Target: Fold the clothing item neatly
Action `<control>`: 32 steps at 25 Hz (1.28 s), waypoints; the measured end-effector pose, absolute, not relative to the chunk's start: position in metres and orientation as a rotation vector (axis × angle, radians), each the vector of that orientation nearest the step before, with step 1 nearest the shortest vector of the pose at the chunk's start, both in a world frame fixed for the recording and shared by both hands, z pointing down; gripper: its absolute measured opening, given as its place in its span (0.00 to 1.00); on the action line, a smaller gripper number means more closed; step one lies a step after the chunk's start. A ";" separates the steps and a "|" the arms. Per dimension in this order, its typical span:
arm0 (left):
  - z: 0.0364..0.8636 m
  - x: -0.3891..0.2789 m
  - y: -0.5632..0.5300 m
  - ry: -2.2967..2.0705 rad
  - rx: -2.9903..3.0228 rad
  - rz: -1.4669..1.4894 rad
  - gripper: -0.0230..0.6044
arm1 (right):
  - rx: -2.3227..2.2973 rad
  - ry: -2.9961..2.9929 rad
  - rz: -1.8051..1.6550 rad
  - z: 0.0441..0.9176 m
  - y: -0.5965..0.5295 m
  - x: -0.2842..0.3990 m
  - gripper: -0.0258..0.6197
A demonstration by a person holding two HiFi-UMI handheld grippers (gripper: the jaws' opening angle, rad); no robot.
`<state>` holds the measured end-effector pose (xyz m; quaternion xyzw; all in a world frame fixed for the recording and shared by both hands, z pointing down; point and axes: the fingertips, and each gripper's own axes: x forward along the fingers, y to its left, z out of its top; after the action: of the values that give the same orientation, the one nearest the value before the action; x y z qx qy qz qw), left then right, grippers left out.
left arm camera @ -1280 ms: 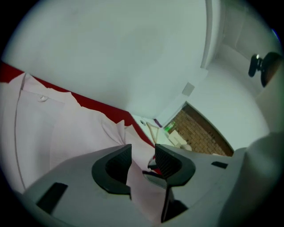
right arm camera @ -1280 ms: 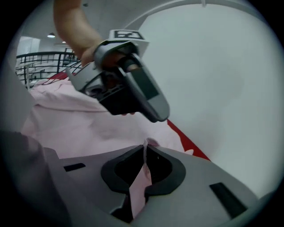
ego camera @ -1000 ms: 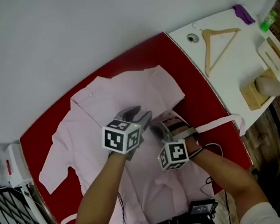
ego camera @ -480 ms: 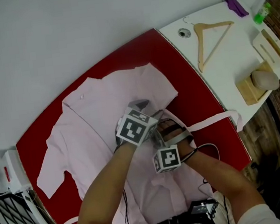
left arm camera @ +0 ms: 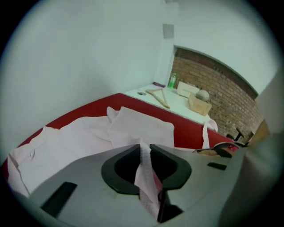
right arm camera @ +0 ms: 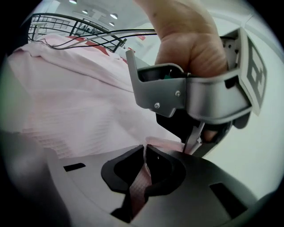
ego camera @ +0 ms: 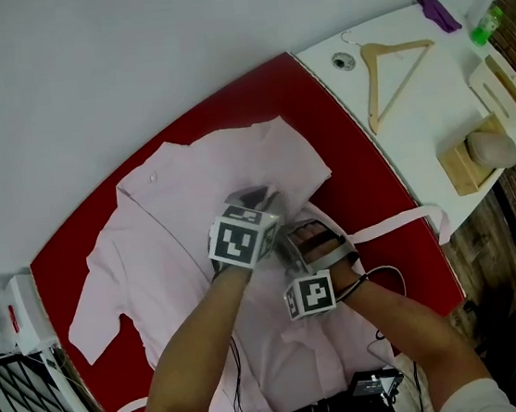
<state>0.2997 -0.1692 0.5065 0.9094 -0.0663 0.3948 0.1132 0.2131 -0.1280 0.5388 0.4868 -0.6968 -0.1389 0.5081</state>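
Note:
A pale pink shirt [ego camera: 179, 247] lies spread on the red table [ego camera: 254, 98], collar toward the far left. Both grippers sit close together at the shirt's middle right. My left gripper [ego camera: 255, 201] points down into the cloth. In the left gripper view a raised ridge of the shirt [left arm camera: 145, 177] stands pinched in its jaws [left arm camera: 145, 148], which have just been closing. My right gripper [ego camera: 291, 243] is shut on a fold of the same shirt [right arm camera: 141, 177]. The left gripper [right arm camera: 195, 102] looms right in front of it.
A white table [ego camera: 434, 123] at the right holds a wooden hanger [ego camera: 391, 77], a wooden block with a grey lump [ego camera: 481, 159], a tray [ego camera: 503, 91], a green bottle [ego camera: 488, 27] and a purple item [ego camera: 440, 12]. A pink strap [ego camera: 400, 223] trails off the red table's right edge. A black wire rack [ego camera: 20, 397] stands lower left.
My left gripper has shifted right and down toward the right gripper and now holds a ridge of cloth. The right gripper has kept its place and grip.

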 end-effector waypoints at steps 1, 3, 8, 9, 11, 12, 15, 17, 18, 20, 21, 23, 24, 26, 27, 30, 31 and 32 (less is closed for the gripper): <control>0.500 0.297 -0.174 -0.214 2.656 1.086 0.13 | 1.174 -1.680 -0.332 0.539 -0.128 0.214 0.09; 0.489 0.291 -0.182 -0.238 2.611 0.949 0.08 | 1.190 -1.686 -0.319 0.539 -0.127 0.216 0.09; 0.456 0.275 -0.195 -0.207 2.495 0.648 0.07 | 1.321 -1.735 -0.262 0.511 -0.126 0.223 0.09; 0.447 0.271 -0.198 -0.201 2.482 0.603 0.07 | 1.352 -1.745 -0.251 0.502 -0.127 0.224 0.09; 0.430 0.263 -0.205 -0.192 2.454 0.516 0.07 | 1.418 -1.769 -0.225 0.483 -0.129 0.223 0.09; 0.422 0.259 -0.209 -0.186 2.442 0.474 0.07 | 1.453 -1.784 -0.212 0.473 -0.131 0.222 0.09; 0.394 0.245 -0.219 -0.161 2.426 0.368 0.07 | 1.546 -1.832 -0.186 0.442 -0.138 0.209 0.09; 0.378 0.232 -0.225 -0.149 2.434 0.328 0.07 | 1.582 -1.861 -0.186 0.425 -0.142 0.195 0.09; 0.372 0.225 -0.228 -0.146 2.440 0.316 0.07 | 1.593 -1.875 -0.186 0.418 -0.145 0.187 0.09; 0.364 0.209 -0.235 -0.145 2.446 0.301 0.07 | 1.603 -1.897 -0.181 0.410 -0.151 0.171 0.09; 0.362 0.201 -0.239 -0.150 2.447 0.296 0.07 | 1.605 -1.906 -0.177 0.408 -0.155 0.163 0.09; 0.360 0.183 -0.247 -0.167 2.445 0.288 0.07 | 1.602 -1.922 -0.167 0.406 -0.162 0.148 0.09; 0.360 0.175 -0.250 -0.177 2.441 0.285 0.07 | 1.598 -1.930 -0.161 0.405 -0.165 0.140 0.09; 0.362 0.159 -0.256 -0.195 2.435 0.284 0.07 | 1.585 -1.948 -0.153 0.405 -0.171 0.123 0.09; 0.363 0.150 -0.260 -0.202 2.434 0.286 0.07 | 1.577 -1.956 -0.150 0.406 -0.174 0.115 0.09; 0.365 0.125 -0.269 -0.215 2.431 0.302 0.07 | 1.552 -1.982 -0.141 0.408 -0.183 0.088 0.09; 0.367 0.117 -0.272 -0.220 2.429 0.309 0.07 | 1.541 -1.991 -0.138 0.408 -0.185 0.078 0.09; 0.369 0.108 -0.275 -0.227 2.425 0.316 0.07 | 1.528 -2.001 -0.135 0.410 -0.188 0.069 0.09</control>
<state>0.1083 -0.2749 0.3692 0.9300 -0.0872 0.1213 0.3359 0.0693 -0.1877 0.4098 0.5771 -0.7558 -0.0511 0.3052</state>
